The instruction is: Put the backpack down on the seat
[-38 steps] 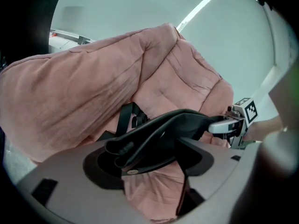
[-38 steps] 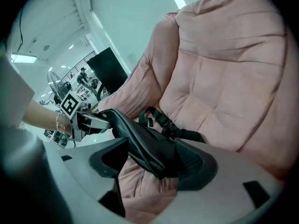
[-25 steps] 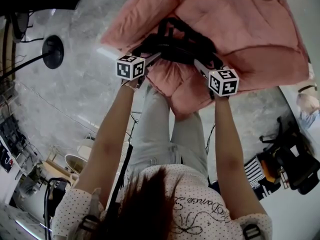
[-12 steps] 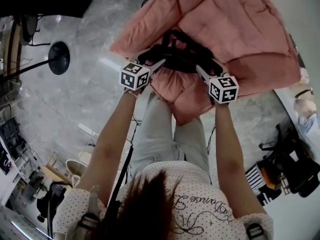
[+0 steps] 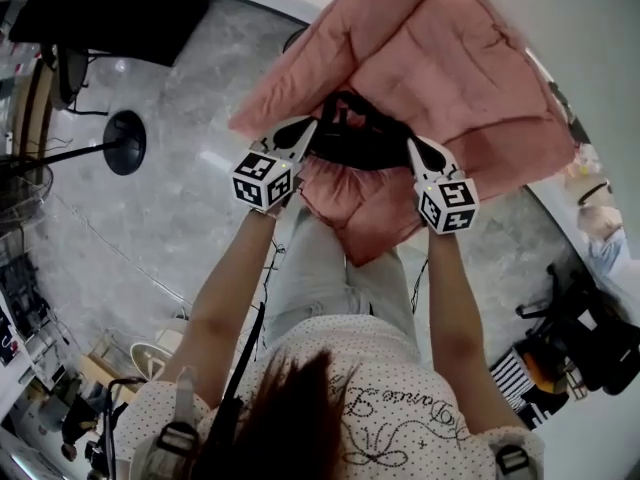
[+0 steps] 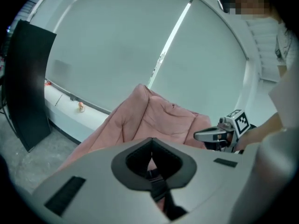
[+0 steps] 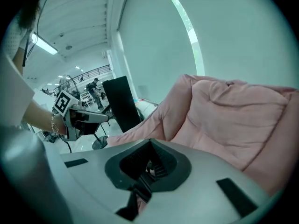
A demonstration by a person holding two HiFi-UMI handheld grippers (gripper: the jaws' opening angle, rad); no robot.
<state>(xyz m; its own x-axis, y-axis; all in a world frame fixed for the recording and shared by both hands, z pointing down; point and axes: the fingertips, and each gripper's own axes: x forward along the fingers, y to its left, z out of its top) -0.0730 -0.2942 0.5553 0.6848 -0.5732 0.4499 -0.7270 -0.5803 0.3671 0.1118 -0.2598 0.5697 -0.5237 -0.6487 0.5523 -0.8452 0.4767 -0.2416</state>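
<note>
Black backpack [image 5: 355, 140] lies against the pink cushioned seat [image 5: 450, 68], between a person's two handheld grippers. The left gripper [image 5: 297, 134] and right gripper [image 5: 422, 154] are each clenched on one of its black straps [image 6: 158, 188]

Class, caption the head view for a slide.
Left gripper and right gripper grip black fabric backpack on pink padded seat.

Seat [image 5: 470, 78] is puffy quilted pink cloth, matt and soft-looking. Backpack [image 5: 360, 140] is black fabric with woven webbing straps, also matt. Floor [image 5: 150, 228] is grey marbled stone or tile, polished enough to throw glare. Left gripper [image 6: 152, 160] and right gripper [image 7: 148, 164] have smooth matt grey plastic shells with black pads. Shirt [image 5: 400, 378] is dotted white cloth.
</note>
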